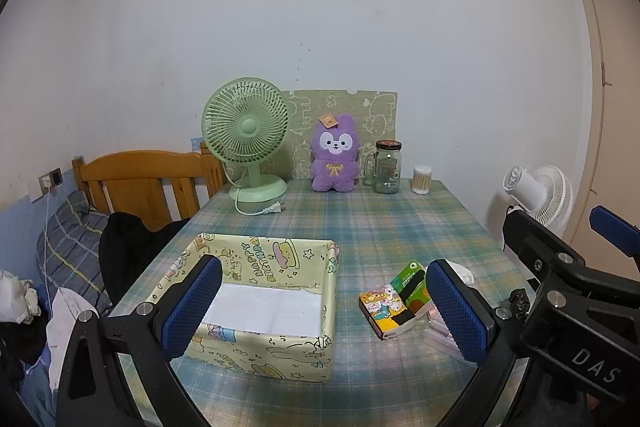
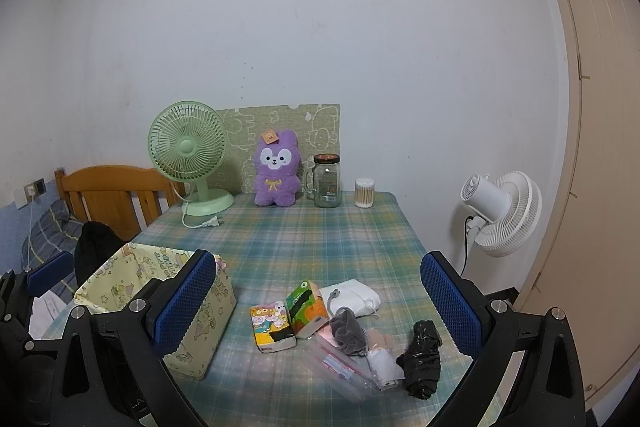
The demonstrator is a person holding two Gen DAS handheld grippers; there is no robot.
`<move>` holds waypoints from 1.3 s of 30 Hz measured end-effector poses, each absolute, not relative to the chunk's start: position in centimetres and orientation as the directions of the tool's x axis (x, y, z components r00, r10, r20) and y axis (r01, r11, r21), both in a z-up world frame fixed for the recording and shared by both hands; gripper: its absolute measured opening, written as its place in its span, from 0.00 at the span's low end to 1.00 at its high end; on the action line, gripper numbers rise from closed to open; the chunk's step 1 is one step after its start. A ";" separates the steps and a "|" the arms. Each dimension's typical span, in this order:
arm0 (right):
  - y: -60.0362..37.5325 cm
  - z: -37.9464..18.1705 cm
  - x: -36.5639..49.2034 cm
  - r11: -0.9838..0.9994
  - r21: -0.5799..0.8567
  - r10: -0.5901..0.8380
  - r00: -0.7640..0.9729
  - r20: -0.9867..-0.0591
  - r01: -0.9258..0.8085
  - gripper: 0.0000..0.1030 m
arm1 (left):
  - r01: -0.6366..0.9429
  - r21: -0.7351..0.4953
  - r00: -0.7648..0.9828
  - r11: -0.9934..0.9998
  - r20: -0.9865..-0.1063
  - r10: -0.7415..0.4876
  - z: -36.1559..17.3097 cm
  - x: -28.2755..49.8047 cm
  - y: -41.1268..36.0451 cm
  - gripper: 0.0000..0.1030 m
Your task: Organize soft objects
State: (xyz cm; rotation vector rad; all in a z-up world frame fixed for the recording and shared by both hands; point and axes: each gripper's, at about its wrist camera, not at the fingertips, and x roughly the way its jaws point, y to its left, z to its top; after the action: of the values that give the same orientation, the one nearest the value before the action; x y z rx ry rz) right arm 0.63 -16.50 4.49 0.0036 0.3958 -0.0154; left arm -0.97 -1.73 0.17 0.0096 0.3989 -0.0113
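1. Left claw (image 1: pixel 324 311) open, empty, above yellow box (image 1: pixel 256 307) at lower centre
2. Right claw (image 2: pixel 320 307) open, empty, above soft pile: tissue packs (image 2: pixel 288 315), grey cloth (image 2: pixel 348 331), black bundle (image 2: pixel 422 359), lower centre of bench (image 2: pixel 320 227)

I count two tissue packs (image 2: pixel 273 323) (image 2: pixel 306 308), one box (image 1: pixel 264 307), two fans (image 2: pixel 188 157) (image 2: pixel 500 213), one plush (image 2: pixel 276 169), one jar (image 2: pixel 327 181).

Soft items (image 2: pixel 352 331) lie heaped beside the open yellow box (image 1: pixel 256 307) — box holds nothing.
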 end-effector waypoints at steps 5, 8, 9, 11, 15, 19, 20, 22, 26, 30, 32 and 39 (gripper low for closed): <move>-16.5 4.5 0.5 1.000 0.002 -0.015 0.923 -0.384 0.017 1.00 | 0.013 0.007 0.921 1.000 -0.388 -0.009 0.1 -1.0 -1.8 1.00; -16.5 4.5 0.5 1.000 0.002 -0.015 0.923 -0.385 0.017 1.00 | 0.015 0.004 0.922 1.000 -0.388 -0.012 0.3 -1.1 -1.8 1.00; -16.5 4.5 0.5 1.000 0.003 -0.016 0.923 -0.385 0.018 1.00 | 0.013 0.003 0.923 1.000 -0.386 -0.011 0.3 -1.1 -1.8 1.00; -16.5 4.6 0.3 1.000 0.007 -0.014 0.923 -0.384 0.018 1.00 | 0.010 -0.001 0.925 1.000 -0.380 -0.010 0.4 -1.2 -1.9 1.00; -16.7 4.8 0.3 1.000 0.016 -0.007 0.923 -0.386 0.015 1.00 | 0.014 -0.006 0.925 1.000 -0.379 -0.015 0.8 -1.2 -1.8 1.00; -16.6 4.8 0.3 1.000 0.013 -0.010 0.921 -0.388 0.016 1.00 | 0.016 -0.005 0.924 1.000 -0.382 -0.016 0.8 -1.2 -1.8 1.00; -16.6 4.8 0.3 1.000 0.012 -0.010 0.921 -0.390 0.016 1.00 | 0.016 -0.005 0.924 1.000 -0.382 -0.016 0.7 -1.2 -1.8 1.00; -16.5 4.9 0.4 1.000 0.011 -0.010 0.920 -0.391 0.015 1.00 | 0.017 -0.003 0.924 1.000 -0.383 -0.017 0.7 -1.2 -1.8 1.00; -16.5 4.9 0.4 1.000 0.011 -0.009 0.920 -0.391 0.015 1.00 | 0.015 -0.003 0.924 1.000 -0.382 -0.015 0.7 -1.2 -1.8 1.00; -16.5 4.9 0.5 1.000 0.014 -0.003 0.920 -0.391 0.010 1.00 | 0.009 0.001 0.924 1.000 -0.381 -0.007 0.7 -1.2 -1.8 1.00; -16.4 4.9 0.7 1.000 0.017 0.005 0.919 -0.394 0.002 1.00 | 0.003 0.003 0.924 1.000 -0.383 -0.001 0.6 -1.2 -1.8 1.00; -16.4 4.8 0.7 1.000 0.022 0.015 0.921 -0.390 -0.006 1.00 | 0.000 0.005 0.925 1.000 -0.381 0.002 0.6 -1.3 -1.7 1.00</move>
State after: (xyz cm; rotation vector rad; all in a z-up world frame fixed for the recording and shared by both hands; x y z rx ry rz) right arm 0.65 -16.36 4.83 0.0207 0.4006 0.0108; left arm -1.27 -1.73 0.65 0.0049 0.3905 0.0014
